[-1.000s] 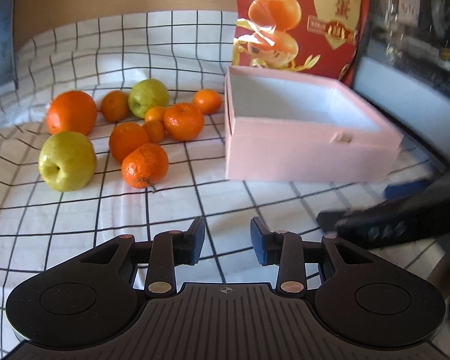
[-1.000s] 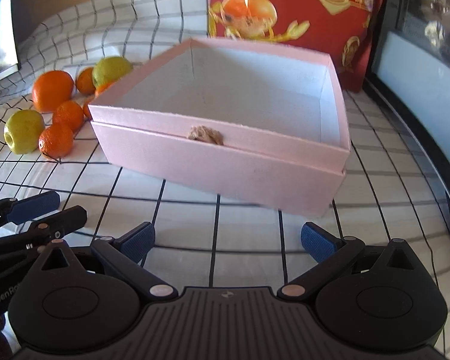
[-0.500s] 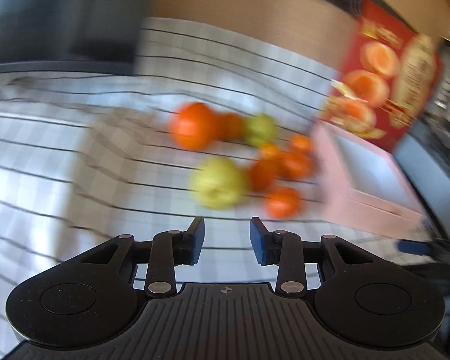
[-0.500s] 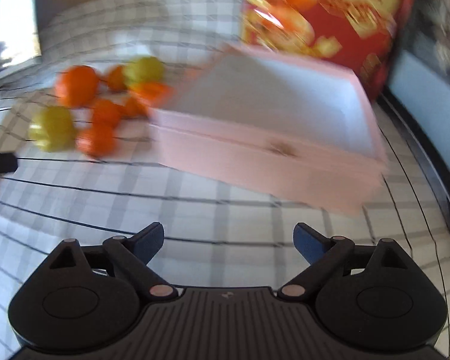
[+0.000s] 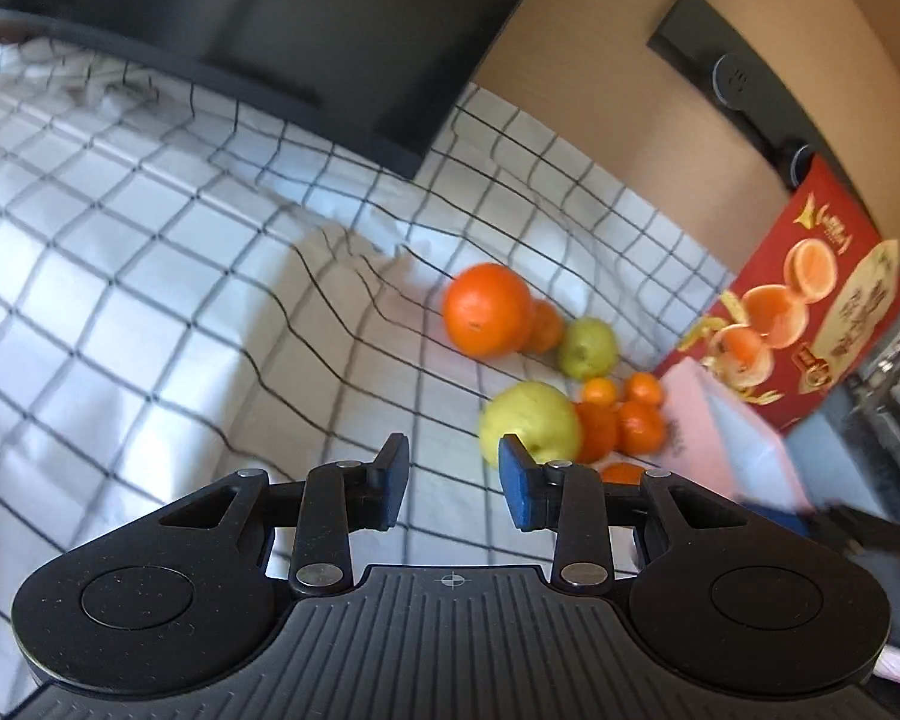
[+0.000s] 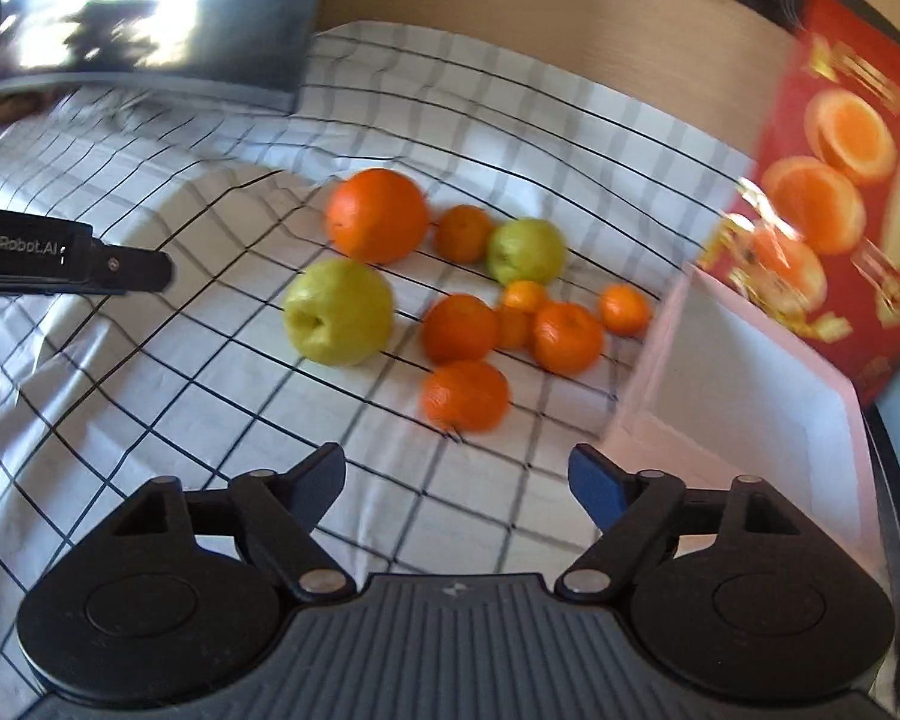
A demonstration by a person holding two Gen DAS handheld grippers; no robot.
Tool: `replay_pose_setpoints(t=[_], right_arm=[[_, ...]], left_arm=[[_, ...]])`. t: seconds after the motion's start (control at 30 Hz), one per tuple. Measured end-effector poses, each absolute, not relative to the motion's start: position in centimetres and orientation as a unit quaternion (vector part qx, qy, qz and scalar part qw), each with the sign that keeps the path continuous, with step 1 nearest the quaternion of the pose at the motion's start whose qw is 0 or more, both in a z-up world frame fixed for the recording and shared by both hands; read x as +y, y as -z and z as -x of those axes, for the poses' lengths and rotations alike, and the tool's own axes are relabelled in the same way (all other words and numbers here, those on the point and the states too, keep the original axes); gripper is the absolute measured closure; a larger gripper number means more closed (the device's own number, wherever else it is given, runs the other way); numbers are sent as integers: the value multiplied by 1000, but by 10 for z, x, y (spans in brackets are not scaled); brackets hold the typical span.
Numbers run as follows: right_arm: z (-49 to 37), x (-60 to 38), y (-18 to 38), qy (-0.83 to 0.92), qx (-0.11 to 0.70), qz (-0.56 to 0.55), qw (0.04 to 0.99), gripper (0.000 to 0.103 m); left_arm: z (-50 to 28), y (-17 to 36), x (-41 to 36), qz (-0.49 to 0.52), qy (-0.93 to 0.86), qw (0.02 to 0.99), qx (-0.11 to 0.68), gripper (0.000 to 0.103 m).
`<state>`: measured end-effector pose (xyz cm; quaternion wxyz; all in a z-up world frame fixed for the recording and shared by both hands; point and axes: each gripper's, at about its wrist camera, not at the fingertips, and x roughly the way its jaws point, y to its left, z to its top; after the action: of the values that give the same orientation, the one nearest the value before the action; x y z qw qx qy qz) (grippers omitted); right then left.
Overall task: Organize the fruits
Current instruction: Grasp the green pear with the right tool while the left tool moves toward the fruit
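on the checked cloth (image 6: 150, 396), toward its far right corner, the fruit sits loose in one cluster just left of the pink box (image 6: 744, 396), which is empty as far as i can see. nothing boxed yet.

my right gripper (image 6: 456, 474) has its jaws apart, just been narrowing, nothing between them. nearest target is the front mandarin (image 6: 465, 395). my left gripper (image 5: 453, 477) has jaws partly apart, also empty, with the near green apple (image 5: 531, 423) just past its right fingertip.

risks as i read it:
- apple looks wider than the left gap; going in like this would shove it into the mandarins and scatter them.
- fruit is round and packed touching; nudging one likely rolls its neighbours, maybe off the cloth edge.
- cloth is rumpled near the big orange (image 6: 377, 215); a dragged finger could snag it and shift everything.
- both grippers aim at the same cluster, so they could clash.
- both views are blurred, so alignment is uncertain.
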<state>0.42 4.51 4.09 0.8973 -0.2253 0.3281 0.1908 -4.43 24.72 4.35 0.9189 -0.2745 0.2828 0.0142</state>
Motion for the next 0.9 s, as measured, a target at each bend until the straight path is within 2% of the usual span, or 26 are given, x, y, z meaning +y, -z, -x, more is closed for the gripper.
replay_pose_setpoints(t=[0.1,0.23,0.33,0.4,0.43,0.53,0.8,0.9], right_arm=[[-19,54,-33,-175,307,244,903,23],[-48,60,-21,-176,332,242,895,41],[-51,60,-34,-212,318,199,902,40],[-53,64,-43,-244,310,172,903,35],[-56,68,-46,-259,309,163,900,28],[-68,89,-48,-289,311,147,893,25],[-106,128,-16,-273,384,156,868,25],[-102,121,-9,-281,403,145,859,30]], left_arm=[[49,-33,241,290,-29,909,299,66],[45,-33,236,280,-30,905,318,66],[44,-44,238,277,-43,908,311,66],[44,-52,242,274,-49,910,308,66],[44,-56,244,267,-55,911,309,66],[48,-63,252,255,-78,911,314,66],[72,-70,267,259,-122,904,317,66],[77,-70,268,257,-127,902,322,66]])
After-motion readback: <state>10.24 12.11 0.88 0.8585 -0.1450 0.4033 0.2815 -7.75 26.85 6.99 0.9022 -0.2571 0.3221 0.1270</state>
